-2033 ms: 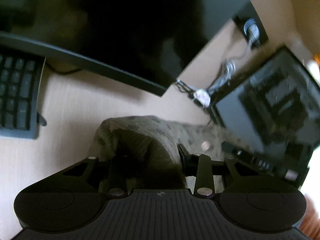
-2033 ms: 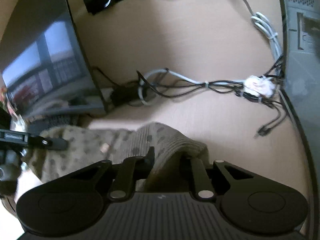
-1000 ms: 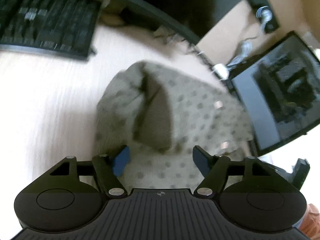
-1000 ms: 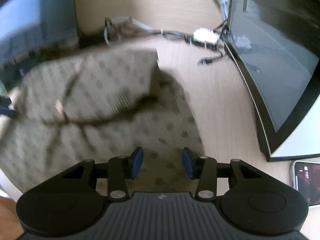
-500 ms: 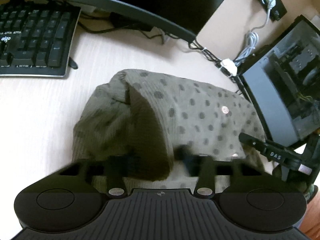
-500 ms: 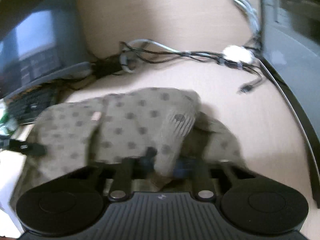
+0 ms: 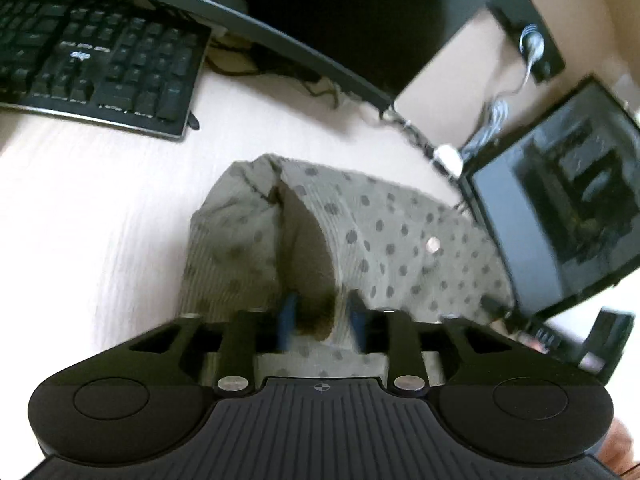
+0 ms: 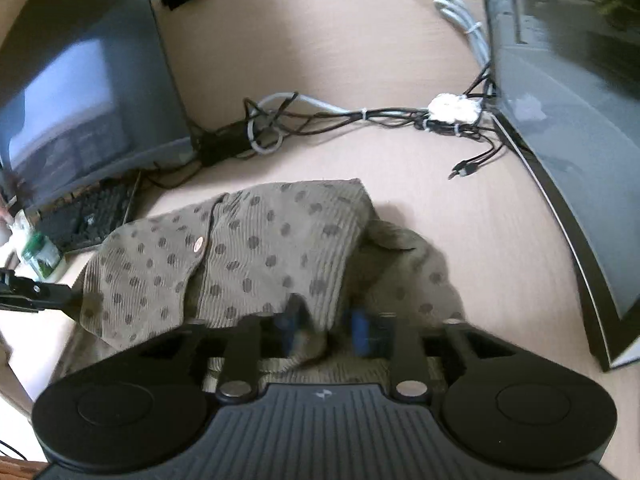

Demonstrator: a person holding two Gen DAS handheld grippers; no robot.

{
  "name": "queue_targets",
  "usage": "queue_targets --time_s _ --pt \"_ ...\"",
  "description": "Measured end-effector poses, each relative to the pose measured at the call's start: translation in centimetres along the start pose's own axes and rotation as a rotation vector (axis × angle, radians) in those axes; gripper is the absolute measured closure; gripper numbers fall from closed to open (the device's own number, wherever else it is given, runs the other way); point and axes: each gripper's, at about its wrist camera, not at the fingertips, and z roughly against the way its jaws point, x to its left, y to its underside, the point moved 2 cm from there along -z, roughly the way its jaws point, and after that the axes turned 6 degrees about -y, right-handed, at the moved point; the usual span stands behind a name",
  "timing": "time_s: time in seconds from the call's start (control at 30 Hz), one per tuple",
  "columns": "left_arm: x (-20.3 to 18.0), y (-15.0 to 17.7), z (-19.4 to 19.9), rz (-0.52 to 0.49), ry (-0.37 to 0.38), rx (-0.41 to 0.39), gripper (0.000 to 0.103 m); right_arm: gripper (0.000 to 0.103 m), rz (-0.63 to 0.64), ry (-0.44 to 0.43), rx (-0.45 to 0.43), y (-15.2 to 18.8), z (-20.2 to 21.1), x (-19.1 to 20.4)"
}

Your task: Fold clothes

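Both grippers at the near hem of a dotted olive garment on a light wooden surface.

The garment lies on the surface between two monitors, in front of a cable bundle, its top layer folded over. The left gripper and right gripper have just been opening; each pair of fingers stands apart with a fold of the garment's near edge between them, blue pads blurred. A keyboard sits beyond the garment's left end.
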Motion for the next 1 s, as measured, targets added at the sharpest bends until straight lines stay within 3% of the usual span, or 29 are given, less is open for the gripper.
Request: queue_targets --time_s 0.07,0.1,0.37,0.43,0.5,0.6,0.77,0.83,0.9,0.93,1.0 --pt "0.0 -0.4 0.5 0.022 0.024 -0.033 0.02 0.037 -0.004 -0.022 -0.029 -0.2 0.4 -0.3" --pt "-0.1 -0.8 0.3 0.019 0.024 -0.04 0.018 0.037 0.002 -0.026 -0.027 -0.3 0.1 -0.4" --pt "-1.8 -1.4 -5.2 -0.056 -0.134 0.04 0.014 0.033 0.06 -0.038 0.083 0.2 -4.4 -0.3" --pt "-2.1 -1.0 -5.3 -0.067 -0.129 0.027 0.017 0.033 0.09 -0.044 0.08 0.1 -4.6 0.3" --pt "-2.5 -0.7 -5.5 -0.079 -0.124 0.015 0.027 0.036 0.117 -0.062 0.069 -0.3 -4.7 0.9" --pt "-3.2 -0.2 -5.3 -0.103 -0.099 -0.008 0.039 0.059 0.144 -0.086 0.056 -0.7 -4.8 1.8" --pt "-3.5 0.0 -5.3 -0.095 -0.061 -0.014 0.038 0.074 0.109 -0.04 0.1 -0.4 -6.1 1.6" --pt "-3.5 -0.1 -6.6 -0.086 -0.085 0.017 0.048 0.091 0.122 -0.032 0.107 -0.6 -6.0 2.0" --pt "-4.0 -0.4 -7.2 -0.123 -0.121 0.021 0.082 0.094 0.159 -0.045 0.086 -1.6 -4.5 2.9" --pt "-4.4 -0.8 -6.1 -0.134 -0.108 -0.001 0.09 0.094 0.17 -0.066 0.064 -2.4 -3.2 3.4" --pt "-5.5 -1.6 -3.8 -0.157 -0.079 -0.044 0.09 0.095 0.19 -0.12 0.019 -4.0 0.1 4.5"
